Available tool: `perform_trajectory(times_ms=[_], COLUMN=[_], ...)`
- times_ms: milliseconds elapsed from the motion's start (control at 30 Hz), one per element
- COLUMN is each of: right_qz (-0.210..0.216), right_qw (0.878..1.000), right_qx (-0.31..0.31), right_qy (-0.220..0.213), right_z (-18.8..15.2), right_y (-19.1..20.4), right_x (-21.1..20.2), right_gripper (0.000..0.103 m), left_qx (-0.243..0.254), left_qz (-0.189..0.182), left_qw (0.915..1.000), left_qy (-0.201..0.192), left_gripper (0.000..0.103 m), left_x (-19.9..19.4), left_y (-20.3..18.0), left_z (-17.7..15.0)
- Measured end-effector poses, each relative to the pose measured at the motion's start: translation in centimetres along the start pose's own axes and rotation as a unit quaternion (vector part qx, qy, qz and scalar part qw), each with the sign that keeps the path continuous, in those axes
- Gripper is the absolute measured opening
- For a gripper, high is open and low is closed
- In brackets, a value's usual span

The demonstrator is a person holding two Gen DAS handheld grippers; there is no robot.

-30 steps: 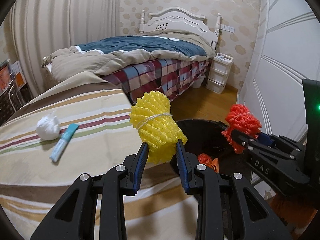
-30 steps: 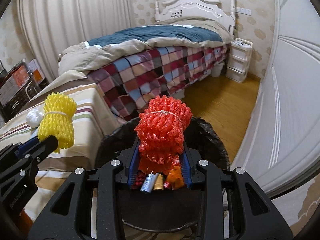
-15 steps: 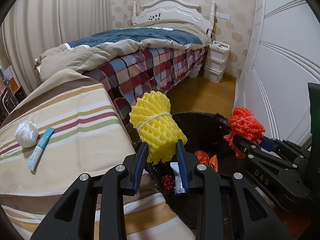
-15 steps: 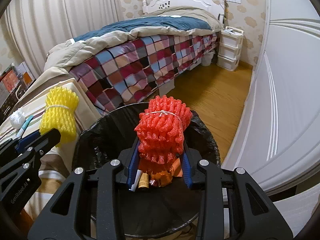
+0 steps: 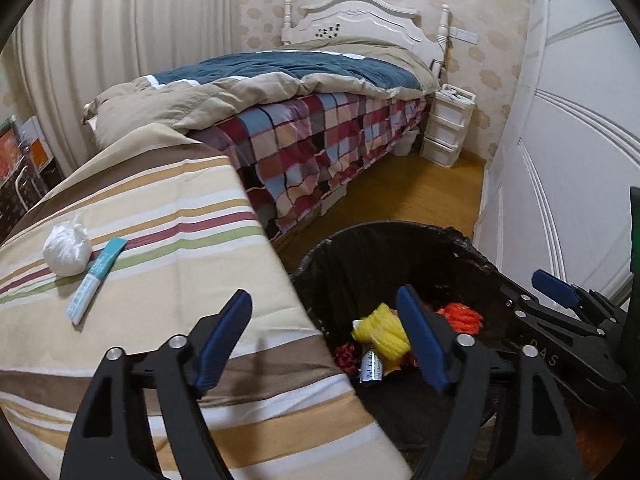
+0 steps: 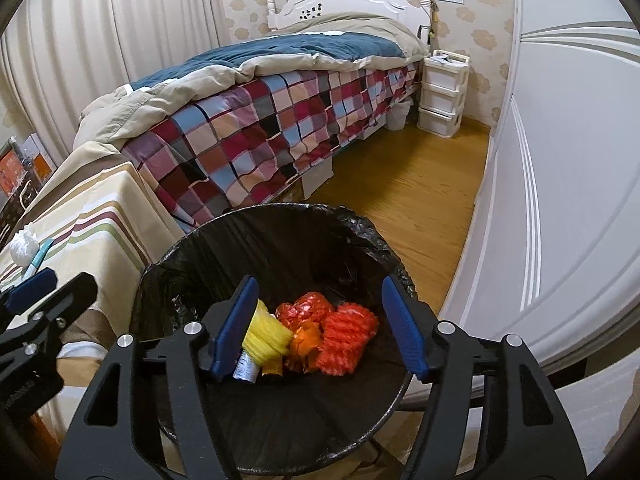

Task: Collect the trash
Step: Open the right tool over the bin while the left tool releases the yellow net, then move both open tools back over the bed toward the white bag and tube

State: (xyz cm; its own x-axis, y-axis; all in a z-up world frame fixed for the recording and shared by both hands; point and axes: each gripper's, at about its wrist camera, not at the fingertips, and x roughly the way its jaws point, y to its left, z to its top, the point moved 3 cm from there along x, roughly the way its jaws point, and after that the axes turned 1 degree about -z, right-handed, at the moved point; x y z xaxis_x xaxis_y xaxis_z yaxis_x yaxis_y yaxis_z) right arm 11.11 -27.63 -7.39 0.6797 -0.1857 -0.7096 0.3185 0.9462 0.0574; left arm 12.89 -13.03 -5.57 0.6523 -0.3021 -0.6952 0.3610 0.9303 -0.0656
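A black-lined trash bin (image 6: 280, 224) (image 5: 384, 236) stands beside a striped table. At its bottom lie a yellow foam net (image 6: 266, 334) (image 5: 382, 330), a red foam net (image 6: 346, 338) (image 5: 460, 314) and other wrappers. My right gripper (image 6: 320, 320) hangs over the bin, jaws opening, nothing between the pads. The jaws of my left gripper (image 5: 326, 334) are opening too, above the table's corner and the bin rim, and they hold nothing. On the table a white crumpled paper ball (image 5: 66, 246) (image 6: 22, 246) lies next to a teal tube (image 5: 96, 274).
The striped tablecloth (image 5: 160, 216) covers the table left of the bin. Behind it stands a bed with a plaid blanket (image 6: 260, 136) and a white drawer unit (image 6: 442, 94). White wardrobe doors (image 6: 560, 160) line the right side, with wooden floor (image 6: 404, 188) between.
Both grippers opened and let go of their foam nets: the yellow one and the red one dropped into the bin. Both grippers also moved slightly lower over the bin.
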Motion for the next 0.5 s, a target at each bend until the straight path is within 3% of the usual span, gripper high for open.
perform_trajectory(times_ms=[133, 500], right_qz=[0.002, 0.038], right_qw=[1.000, 0.999], right_qx=[-0.003, -0.038], right_qy=[-0.002, -0.003], right_z=[0.0, -0.3], right_y=[0.3, 5.6], right_x=[-0.2, -2.2], right_gripper=[0.078, 0.084], left_qx=[-0.002, -0.042], left_qz=[0.022, 0.087], left_qw=[0.9998, 0.9953], left_qy=[-0.003, 0.003], left_gripper=[0.084, 0.086], left_x=[-0.6, -3.1], left_y=[0.9, 7.3], left_z=[-0.2, -2.3])
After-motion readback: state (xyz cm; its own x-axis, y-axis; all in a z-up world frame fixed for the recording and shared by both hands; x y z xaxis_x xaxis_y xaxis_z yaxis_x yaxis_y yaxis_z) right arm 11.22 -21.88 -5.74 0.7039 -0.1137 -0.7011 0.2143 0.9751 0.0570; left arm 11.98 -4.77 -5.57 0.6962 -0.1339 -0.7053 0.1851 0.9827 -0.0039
